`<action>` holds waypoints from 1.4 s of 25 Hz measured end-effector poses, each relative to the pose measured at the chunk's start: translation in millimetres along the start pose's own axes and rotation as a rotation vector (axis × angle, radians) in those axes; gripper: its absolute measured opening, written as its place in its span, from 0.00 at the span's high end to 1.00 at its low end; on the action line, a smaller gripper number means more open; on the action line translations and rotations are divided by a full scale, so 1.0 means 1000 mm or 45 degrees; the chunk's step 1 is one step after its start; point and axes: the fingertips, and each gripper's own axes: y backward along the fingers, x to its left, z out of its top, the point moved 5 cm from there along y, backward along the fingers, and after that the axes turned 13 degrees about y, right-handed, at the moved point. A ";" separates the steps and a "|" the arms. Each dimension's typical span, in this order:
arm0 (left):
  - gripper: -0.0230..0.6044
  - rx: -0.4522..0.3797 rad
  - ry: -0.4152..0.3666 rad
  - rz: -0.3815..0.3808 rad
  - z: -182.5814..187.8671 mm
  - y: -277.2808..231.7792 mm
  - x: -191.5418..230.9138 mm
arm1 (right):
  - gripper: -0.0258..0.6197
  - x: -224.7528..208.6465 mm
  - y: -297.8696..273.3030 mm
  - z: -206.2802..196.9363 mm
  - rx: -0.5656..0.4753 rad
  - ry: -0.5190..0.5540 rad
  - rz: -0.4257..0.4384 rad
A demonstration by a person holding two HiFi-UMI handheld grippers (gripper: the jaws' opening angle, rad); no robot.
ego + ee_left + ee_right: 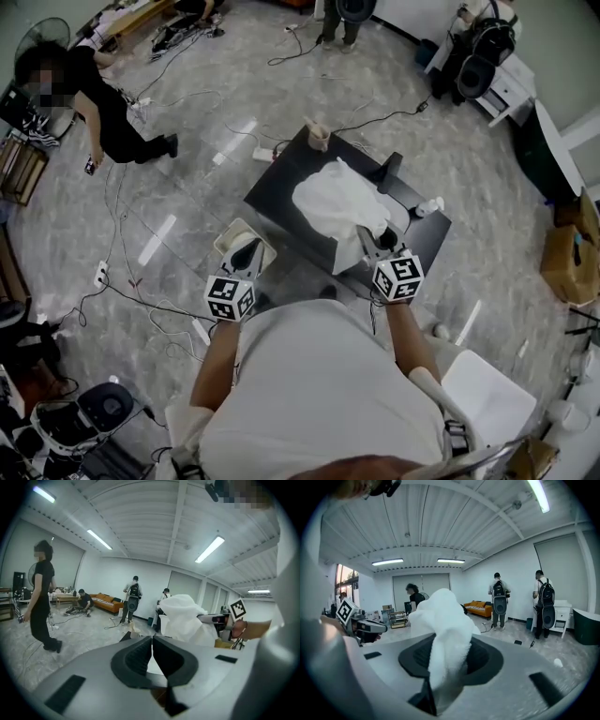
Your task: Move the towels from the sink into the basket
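Filling the right claw (449, 656), the towel (443, 613) billows forward, apparently bunched.

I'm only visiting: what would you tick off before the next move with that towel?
1. Right gripper shut on the towel: ok.
2. Towel clear of the table: cannot tell, it hangs low over it.
3. Left gripper empty, jaws together: ok.
4. Basket free to take the towel: cannot tell, the left gripper shows in front of it.
5. Sink emptied: cannot tell, the towel hides it.
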 end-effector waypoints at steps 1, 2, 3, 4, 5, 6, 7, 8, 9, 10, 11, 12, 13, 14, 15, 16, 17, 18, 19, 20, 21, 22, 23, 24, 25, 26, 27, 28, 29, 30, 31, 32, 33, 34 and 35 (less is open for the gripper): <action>0.95 -0.002 0.003 0.002 -0.001 0.001 0.001 | 0.74 0.001 -0.001 0.000 0.000 0.000 0.003; 0.95 -0.005 0.005 0.005 -0.002 0.002 0.002 | 0.74 0.003 -0.002 0.000 0.001 0.003 0.008; 0.95 -0.008 0.007 0.010 -0.002 0.003 0.004 | 0.74 0.005 -0.004 0.000 0.002 0.007 0.015; 0.95 -0.012 0.009 0.015 -0.002 0.004 0.005 | 0.74 0.007 -0.006 0.002 0.001 0.014 0.023; 0.95 -0.017 0.010 0.022 -0.002 0.006 0.007 | 0.74 0.009 -0.008 0.003 -0.001 0.022 0.031; 0.95 -0.022 0.011 0.029 -0.001 0.007 0.008 | 0.74 0.011 -0.009 0.005 -0.003 0.033 0.041; 0.95 -0.026 0.014 0.036 -0.001 0.009 0.010 | 0.74 0.012 -0.012 0.007 -0.004 0.045 0.051; 0.95 -0.031 0.018 0.045 -0.001 0.011 0.012 | 0.74 0.015 -0.015 0.008 -0.004 0.056 0.064; 0.95 -0.037 0.023 0.054 -0.001 0.013 0.015 | 0.74 0.018 -0.019 0.010 -0.003 0.066 0.079; 0.95 -0.043 0.028 0.066 0.000 0.015 0.020 | 0.74 0.023 -0.025 0.011 -0.001 0.075 0.097; 0.95 -0.050 0.033 0.078 0.000 0.018 0.025 | 0.74 0.028 -0.032 0.013 0.000 0.082 0.117; 0.95 -0.056 0.037 0.091 0.001 0.021 0.031 | 0.74 0.034 -0.040 0.015 0.001 0.089 0.138; 0.95 -0.062 0.042 0.105 0.002 0.025 0.037 | 0.74 0.040 -0.048 0.017 0.001 0.096 0.161; 0.95 -0.067 0.049 0.120 0.002 0.029 0.044 | 0.74 0.047 -0.056 0.018 0.004 0.102 0.187; 0.95 -0.071 0.059 0.137 0.001 0.033 0.051 | 0.74 0.055 -0.064 0.019 0.010 0.107 0.216; 0.95 -0.075 0.070 0.155 0.000 0.038 0.059 | 0.74 0.064 -0.074 0.019 0.019 0.112 0.246; 0.95 -0.080 0.081 0.175 -0.002 0.043 0.069 | 0.74 0.075 -0.085 0.018 0.031 0.117 0.276; 0.95 -0.085 0.089 0.195 -0.003 0.049 0.080 | 0.74 0.087 -0.097 0.017 0.045 0.123 0.306; 0.95 -0.089 0.097 0.215 -0.005 0.054 0.092 | 0.74 0.099 -0.110 0.016 0.060 0.129 0.337; 0.95 -0.090 0.107 0.235 -0.007 0.060 0.104 | 0.74 0.112 -0.122 0.014 0.077 0.135 0.369; 0.95 -0.088 0.119 0.254 -0.009 0.064 0.116 | 0.74 0.125 -0.134 0.011 0.096 0.141 0.401; 0.95 -0.085 0.134 0.272 -0.012 0.068 0.128 | 0.74 0.138 -0.147 0.007 0.114 0.146 0.433; 0.95 -0.081 0.149 0.289 -0.015 0.072 0.140 | 0.74 0.151 -0.160 0.002 0.133 0.148 0.462; 0.95 -0.077 0.163 0.306 -0.019 0.075 0.153 | 0.74 0.164 -0.173 -0.005 0.153 0.148 0.490; 0.95 -0.072 0.175 0.322 -0.024 0.077 0.165 | 0.74 0.177 -0.185 -0.012 0.174 0.147 0.516; 0.95 -0.063 0.186 0.337 -0.030 0.080 0.177 | 0.74 0.191 -0.197 -0.021 0.196 0.147 0.542; 0.95 -0.051 0.194 0.352 -0.037 0.082 0.190 | 0.74 0.204 -0.209 -0.031 0.221 0.148 0.567; 0.95 -0.037 0.199 0.364 -0.045 0.083 0.202 | 0.74 0.219 -0.221 -0.043 0.246 0.149 0.592; 0.95 -0.025 0.202 0.375 -0.053 0.084 0.215 | 0.74 0.232 -0.234 -0.055 0.273 0.147 0.616; 0.95 -0.015 0.203 0.385 -0.061 0.083 0.228 | 0.74 0.246 -0.247 -0.069 0.301 0.141 0.639; 0.95 -0.006 0.200 0.395 -0.070 0.082 0.241 | 0.74 0.259 -0.261 -0.084 0.327 0.133 0.660; 0.95 0.002 0.194 0.407 -0.079 0.081 0.255 | 0.74 0.272 -0.276 -0.099 0.352 0.122 0.677; 0.95 0.011 0.186 0.420 -0.088 0.078 0.269 | 0.74 0.284 -0.290 -0.116 0.374 0.113 0.690; 0.95 0.020 0.179 0.432 -0.098 0.075 0.284 | 0.74 0.295 -0.305 -0.133 0.393 0.106 0.699; 0.95 0.029 0.177 0.442 -0.109 0.071 0.298 | 0.74 0.306 -0.320 -0.151 0.413 0.101 0.706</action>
